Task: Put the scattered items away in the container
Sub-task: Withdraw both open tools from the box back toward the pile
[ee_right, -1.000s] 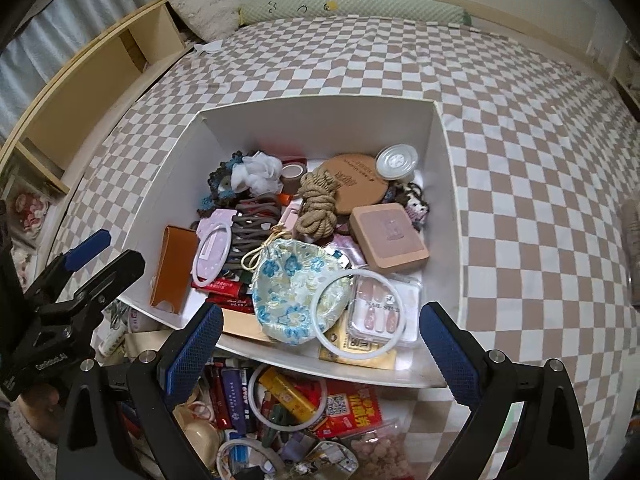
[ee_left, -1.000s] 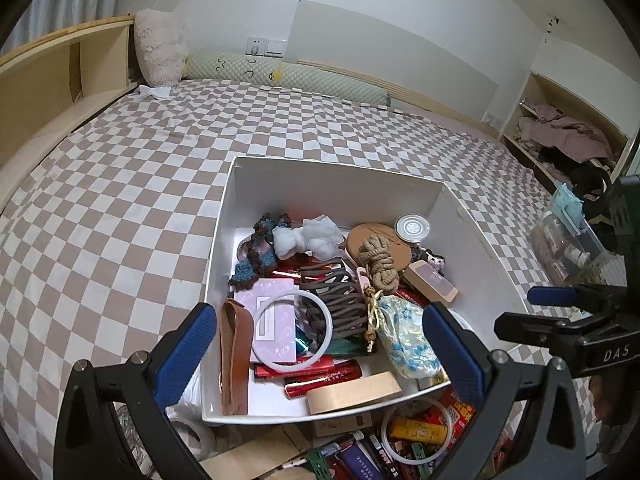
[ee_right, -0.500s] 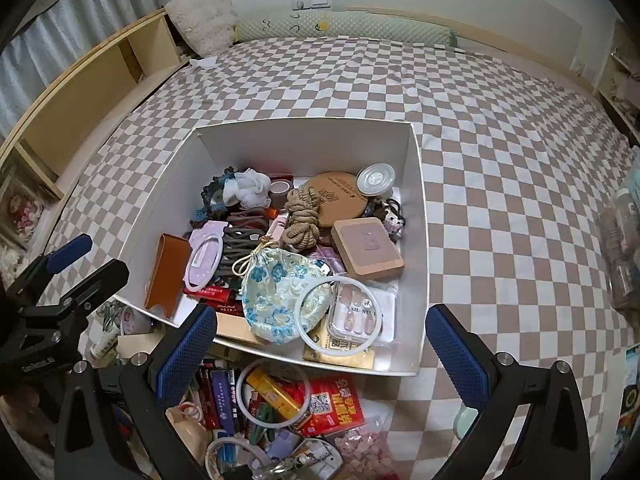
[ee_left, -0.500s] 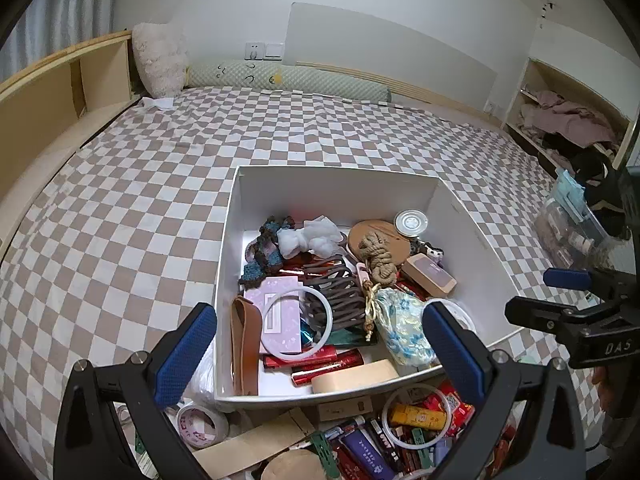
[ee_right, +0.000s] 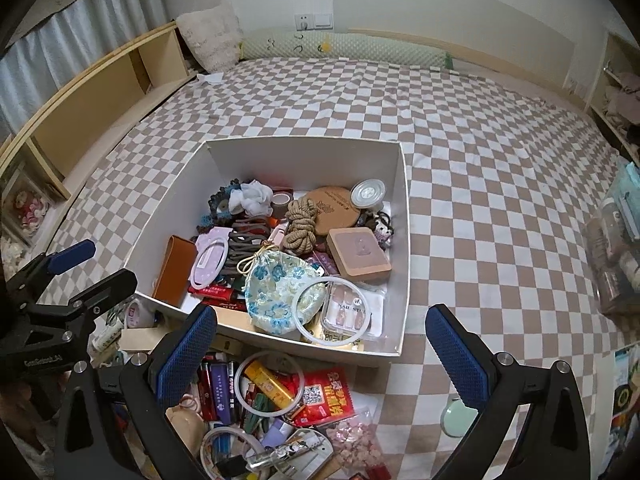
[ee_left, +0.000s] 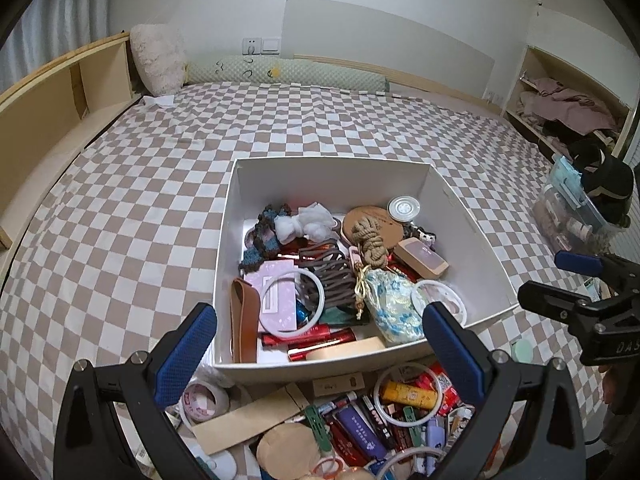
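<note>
Pulled back and up since a second ago, both views now taking in more of the loose pile in front of the white box [ee_left: 472, 216], which sits smaller in frame. Box rests on the checkered bedspread [ee_left: 120, 220], open side up, near wall toward the cameras, long axis hard to call under the fisheye. Packed inside: a floral pouch [ee_right: 276, 292] toward the near wall, a white ring [ee_right: 334, 311] leaning over a nail set [ee_right: 347, 310], a coil of rope [ee_right: 300, 226] farther back, a brown leather case [ee_right: 173, 270] at the left wall. Just outside the near wall, a scattered heap: another white ring [ee_right: 269, 385] around a yellow tube [ee_right: 268, 385], a red packet [ee_right: 330, 398], a roll of tape [ee_left: 205, 400]. Left gripper [ee_left: 320, 354] spread wide, nothing between the blue pads, poised over the near wall and heap. Right gripper [ee_right: 320, 354] likewise at full spread and empty. Farther out, a green bolster [ee_right: 344, 50] along the headboard.
</note>
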A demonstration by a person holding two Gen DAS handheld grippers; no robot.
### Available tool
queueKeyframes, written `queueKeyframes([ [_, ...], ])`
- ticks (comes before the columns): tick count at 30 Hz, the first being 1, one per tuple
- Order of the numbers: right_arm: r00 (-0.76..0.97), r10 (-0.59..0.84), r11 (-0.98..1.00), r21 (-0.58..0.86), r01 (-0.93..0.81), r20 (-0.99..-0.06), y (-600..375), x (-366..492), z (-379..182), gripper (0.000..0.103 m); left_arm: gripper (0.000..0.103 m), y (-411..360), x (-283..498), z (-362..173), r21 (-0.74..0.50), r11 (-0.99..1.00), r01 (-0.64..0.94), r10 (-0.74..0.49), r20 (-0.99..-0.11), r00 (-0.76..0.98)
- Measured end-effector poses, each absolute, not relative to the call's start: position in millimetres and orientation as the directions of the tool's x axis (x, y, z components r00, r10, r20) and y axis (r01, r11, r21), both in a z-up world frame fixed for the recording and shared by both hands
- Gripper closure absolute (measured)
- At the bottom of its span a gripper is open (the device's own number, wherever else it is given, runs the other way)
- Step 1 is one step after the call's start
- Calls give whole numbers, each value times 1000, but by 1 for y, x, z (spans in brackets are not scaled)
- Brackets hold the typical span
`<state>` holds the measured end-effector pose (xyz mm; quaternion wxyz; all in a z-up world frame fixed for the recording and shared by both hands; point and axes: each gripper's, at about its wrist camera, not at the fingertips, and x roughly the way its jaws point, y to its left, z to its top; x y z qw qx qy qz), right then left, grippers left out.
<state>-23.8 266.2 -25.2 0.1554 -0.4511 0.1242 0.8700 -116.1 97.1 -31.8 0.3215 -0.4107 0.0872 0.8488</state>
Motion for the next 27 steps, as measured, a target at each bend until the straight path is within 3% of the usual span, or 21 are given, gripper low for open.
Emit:
queueKeyframes([
  [12, -630, 225, -926, 39, -376, -744, 251, -4, -12, 0, 0, 96, -105, -25, -95, -783, -615, 457, -758, -465],
  [27, -637, 252, -910, 45, -412, -729, 270, 34, -15, 0, 0, 88, -84, -18, -86, -763, -641, 490, -724, -486],
])
